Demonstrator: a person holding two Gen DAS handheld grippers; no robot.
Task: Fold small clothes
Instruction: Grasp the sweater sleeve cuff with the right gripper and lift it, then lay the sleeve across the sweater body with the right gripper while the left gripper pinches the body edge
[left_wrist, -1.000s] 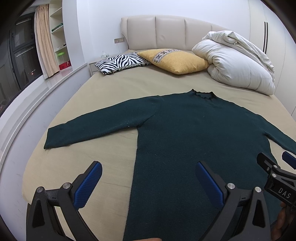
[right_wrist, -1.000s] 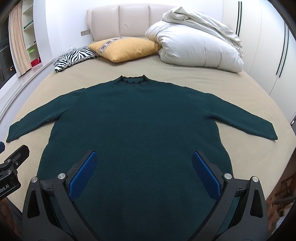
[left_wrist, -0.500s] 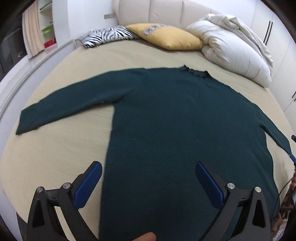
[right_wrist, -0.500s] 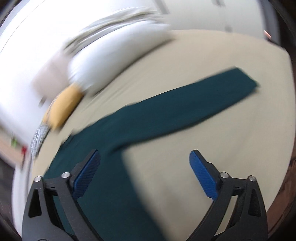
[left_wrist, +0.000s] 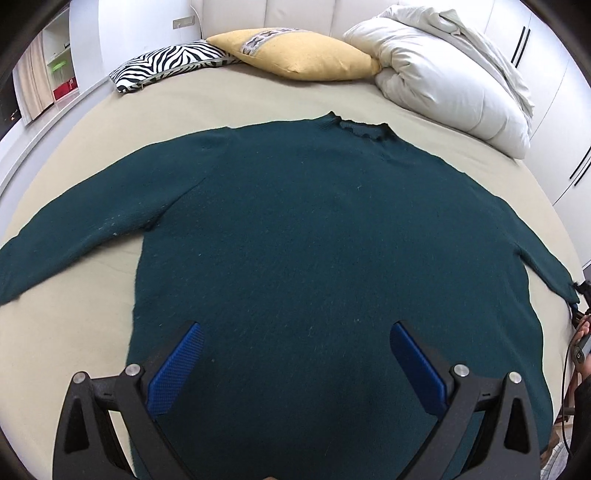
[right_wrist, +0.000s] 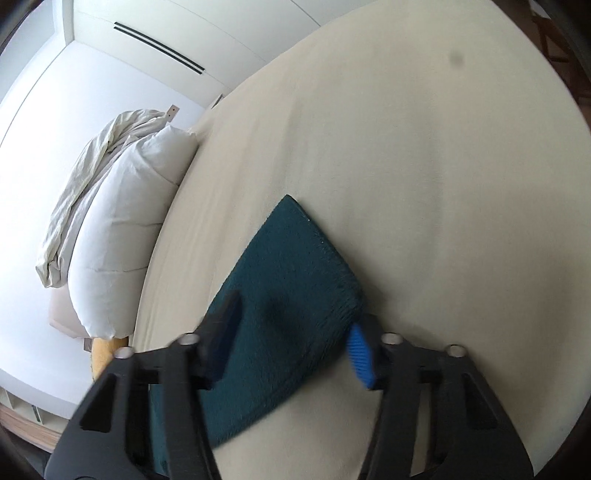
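Observation:
A dark green sweater (left_wrist: 314, 240) lies flat and face up on the beige bed (left_wrist: 221, 103), sleeves spread to both sides, collar toward the pillows. My left gripper (left_wrist: 295, 343) is open and empty above the sweater's lower body. In the right wrist view my right gripper (right_wrist: 291, 328) is open, its jaws straddling the cuff end of the right sleeve (right_wrist: 291, 266), one finger on each side of the cloth. That cuff also shows at the far right of the left wrist view (left_wrist: 557, 280).
A zebra-print pillow (left_wrist: 166, 66), a yellow cushion (left_wrist: 303, 55) and a bundled white duvet (left_wrist: 450, 81) lie at the head of the bed. White wardrobe doors (left_wrist: 569, 122) stand to the right. The bed's right edge (right_wrist: 554, 110) is close to the sleeve cuff.
My right gripper has swung from above the sweater's body out to the right sleeve cuff and narrowed its jaws around it. My left gripper has shifted right, over the sweater's lower body.

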